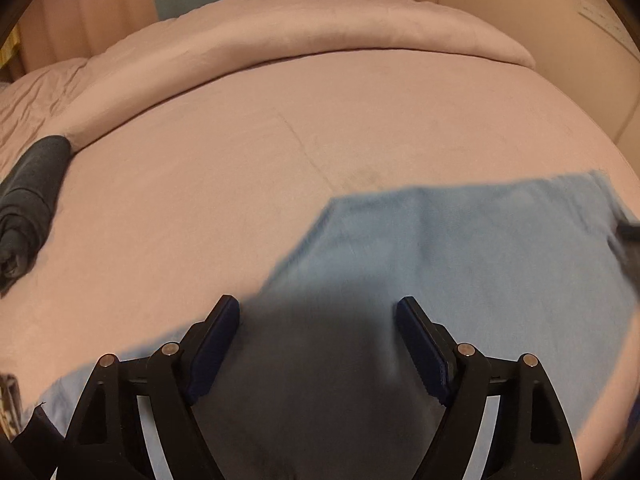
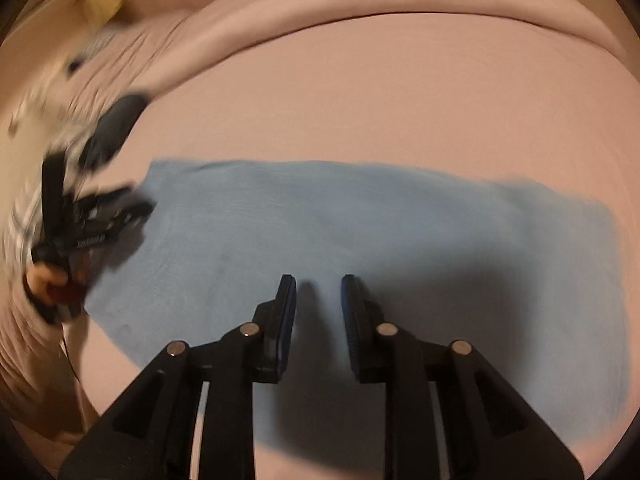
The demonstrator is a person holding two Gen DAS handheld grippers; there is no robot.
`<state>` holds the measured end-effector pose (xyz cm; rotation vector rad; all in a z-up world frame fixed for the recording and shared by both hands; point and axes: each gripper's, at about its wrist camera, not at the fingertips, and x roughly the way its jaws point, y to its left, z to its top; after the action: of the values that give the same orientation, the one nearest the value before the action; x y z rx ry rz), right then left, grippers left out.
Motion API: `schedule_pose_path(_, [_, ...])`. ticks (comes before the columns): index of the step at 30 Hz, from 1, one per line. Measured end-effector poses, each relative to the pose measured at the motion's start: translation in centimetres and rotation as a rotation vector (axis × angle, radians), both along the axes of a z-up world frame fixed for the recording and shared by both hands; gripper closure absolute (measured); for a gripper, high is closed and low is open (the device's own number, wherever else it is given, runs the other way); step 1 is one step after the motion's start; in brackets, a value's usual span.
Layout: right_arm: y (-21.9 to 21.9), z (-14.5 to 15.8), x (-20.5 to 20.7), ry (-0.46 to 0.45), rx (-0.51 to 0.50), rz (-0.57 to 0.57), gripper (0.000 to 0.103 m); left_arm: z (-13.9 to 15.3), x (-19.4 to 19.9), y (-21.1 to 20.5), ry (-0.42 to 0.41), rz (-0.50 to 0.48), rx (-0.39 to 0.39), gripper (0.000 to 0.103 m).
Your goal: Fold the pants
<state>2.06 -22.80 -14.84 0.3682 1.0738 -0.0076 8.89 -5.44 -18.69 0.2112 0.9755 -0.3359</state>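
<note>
Light blue pants [image 1: 460, 248] lie flat on a pink bed sheet [image 1: 240, 168]; they also show in the right wrist view [image 2: 360, 220]. My left gripper [image 1: 318, 308] is open and empty, hovering over the pants' near left part. My right gripper [image 2: 319, 284] is open with a narrower gap, empty, above the middle of the pants. The left gripper [image 2: 132, 208] shows blurred at the pants' left end in the right wrist view, and the right gripper shows blurred at the right edge of the left wrist view [image 1: 624, 236].
A dark rolled garment [image 1: 32, 200] lies on the bed at the far left. A folded pink duvet [image 1: 320, 28] runs along the back of the bed. Curtains hang behind. A hand [image 2: 44, 280] holds the left gripper.
</note>
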Motion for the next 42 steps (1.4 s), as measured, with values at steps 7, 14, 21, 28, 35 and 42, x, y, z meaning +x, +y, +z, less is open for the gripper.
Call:
schedule_pose_path(7, [-12.2, 3.2, -10.4, -0.126, 0.047, -0.240, 0.057, -1.1, -5.4, 1.9, 0.025, -0.030, -0.011, 0.021])
schedule_pose_path(14, [-13.6, 0.8, -10.4, -0.090, 0.098, -0.335, 0.059, -0.9, -6.6, 2.9, 0.038, 0.007, -0.019, 0.021])
schedule_pose_path(21, [-11.2, 1.6, -8.8, -0.082, -0.162, -0.260, 0.087, -0.7, -7.1, 3.3, 0.042, 0.022, -0.029, 0.021])
schedule_pose_path(28, [-13.4, 1.6, -9.3, -0.063, -0.175, -0.295, 0.090, -0.6, -7.6, 3.1, 0.049, 0.014, -0.028, 0.021])
schedule_pose_path(35, [-12.8, 2.2, -8.6, -0.035, -0.318, -0.310, 0.077, 0.6, -7.8, 3.1, 0.060, 0.033, -0.042, 0.021])
schedule_pose_path(42, [-8.7, 5.4, -6.7, -0.180, -0.198, -0.089, 0.077, 1.7, -7.7, -4.2, 0.046, -0.123, -0.120, 0.021])
